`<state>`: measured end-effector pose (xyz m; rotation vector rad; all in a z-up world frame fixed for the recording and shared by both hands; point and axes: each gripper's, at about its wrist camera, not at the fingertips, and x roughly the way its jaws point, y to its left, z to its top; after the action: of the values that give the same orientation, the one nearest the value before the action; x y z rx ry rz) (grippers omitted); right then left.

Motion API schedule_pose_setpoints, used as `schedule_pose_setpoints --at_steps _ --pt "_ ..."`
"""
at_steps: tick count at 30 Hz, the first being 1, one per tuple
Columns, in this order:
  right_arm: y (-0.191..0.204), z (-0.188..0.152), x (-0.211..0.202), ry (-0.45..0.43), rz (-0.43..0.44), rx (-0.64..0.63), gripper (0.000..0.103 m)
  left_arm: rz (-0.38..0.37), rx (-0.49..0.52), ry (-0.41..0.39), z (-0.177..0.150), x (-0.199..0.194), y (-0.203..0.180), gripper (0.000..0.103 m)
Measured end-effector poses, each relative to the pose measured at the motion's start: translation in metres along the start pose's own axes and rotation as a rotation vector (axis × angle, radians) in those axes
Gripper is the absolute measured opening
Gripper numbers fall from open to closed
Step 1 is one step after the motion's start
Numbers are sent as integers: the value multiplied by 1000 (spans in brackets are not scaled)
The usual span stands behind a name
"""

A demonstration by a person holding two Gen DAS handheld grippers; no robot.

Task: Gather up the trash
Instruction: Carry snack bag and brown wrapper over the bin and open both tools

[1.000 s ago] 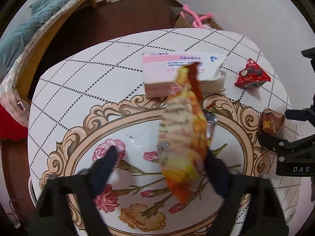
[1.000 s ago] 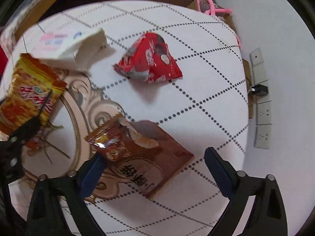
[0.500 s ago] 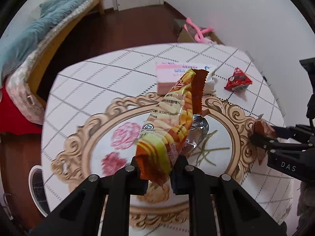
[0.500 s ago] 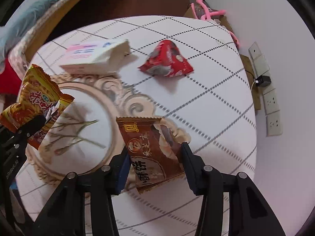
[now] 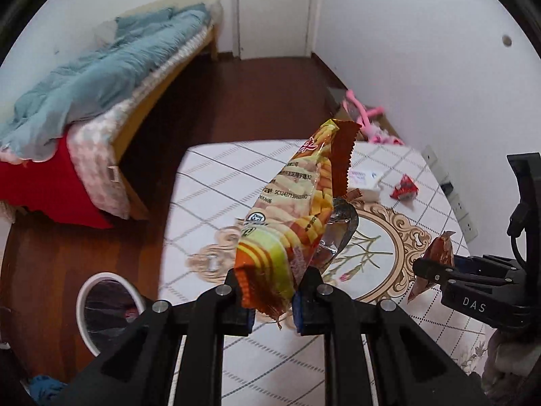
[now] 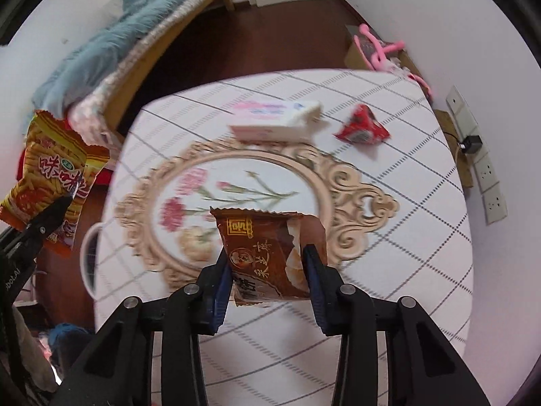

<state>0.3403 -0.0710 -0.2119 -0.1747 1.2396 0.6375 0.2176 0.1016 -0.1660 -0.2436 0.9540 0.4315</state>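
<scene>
Above the patterned table, an orange-and-yellow snack bag is pinched by the fully closed left gripper, while a brown wrapper is held between the closing jaws of the right gripper, a red wrapper being left lying on the table beside a white box.

Soft, even daylight filled the room, and the white walls read bright without harsh glare. Both fisheye views bent straight lines strongly, with black vignette at the corners. In the right wrist view the surface and its flower print were smeared by motion blur, as was the red packet. The brown wrapper stayed sharp. In the left wrist view the foil inside the yellow snack bag caught a dull shine.
</scene>
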Motion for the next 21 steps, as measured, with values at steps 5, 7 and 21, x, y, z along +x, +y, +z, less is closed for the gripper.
schedule_pose_setpoints --at_steps 5,7,21 --pt "41 -2 -26 -43 53 -37 41 18 -44 -44 -7 -36 36 13" --pt "62 -3 -35 -56 76 -55 41 26 -64 -56 -10 -48 55 13" --pt "277 -24 25 42 270 -263 41 203 -289 -5 -66 -58 242 13"
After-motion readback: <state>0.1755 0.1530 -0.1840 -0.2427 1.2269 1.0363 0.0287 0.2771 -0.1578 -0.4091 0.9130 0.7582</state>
